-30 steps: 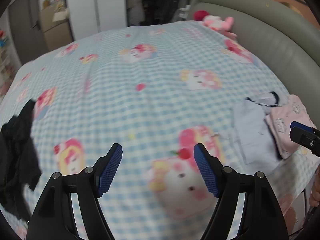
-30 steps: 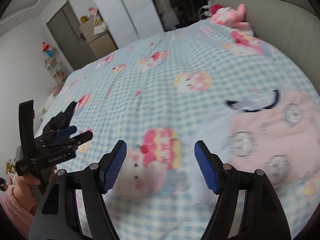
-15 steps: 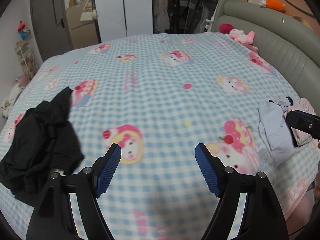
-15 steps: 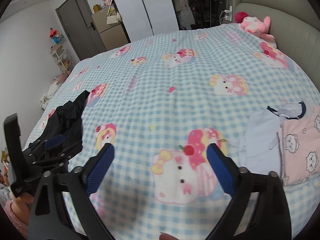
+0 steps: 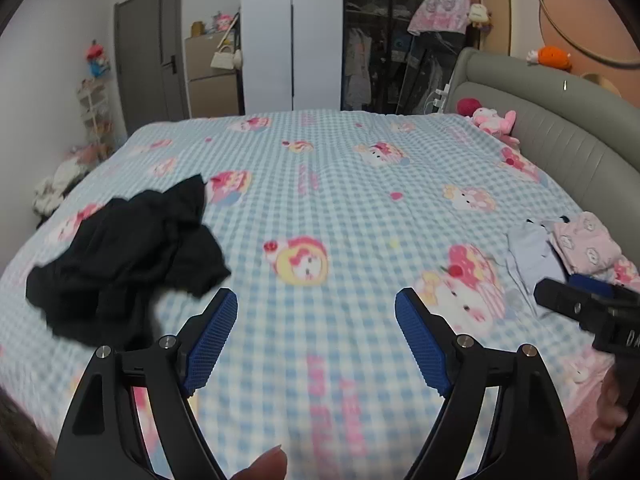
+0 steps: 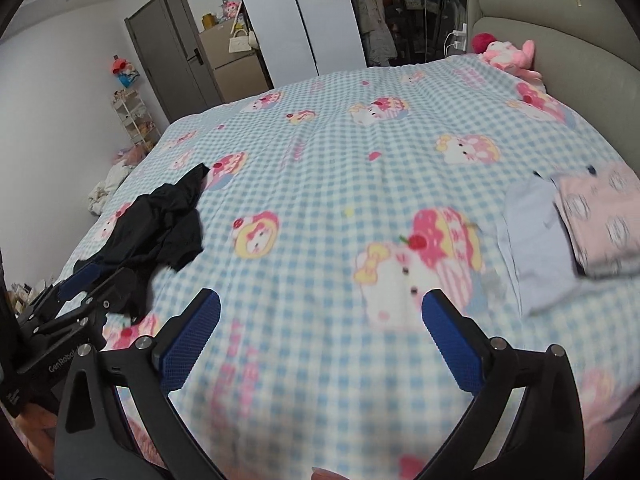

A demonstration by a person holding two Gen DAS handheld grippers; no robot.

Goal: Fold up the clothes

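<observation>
Holding left gripper (image 5: 316,336) wide open, gripping nothing, over near edge of bed (image 5: 340,184). Right gripper (image 6: 320,336) likewise gaping empty. Seeing black garment (image 5: 124,256) lying crumpled toward bed's left edge; pale blue garment (image 6: 532,236) and pink garment (image 6: 600,216), apparently folded though blurred, sitting touching at right edge.
</observation>
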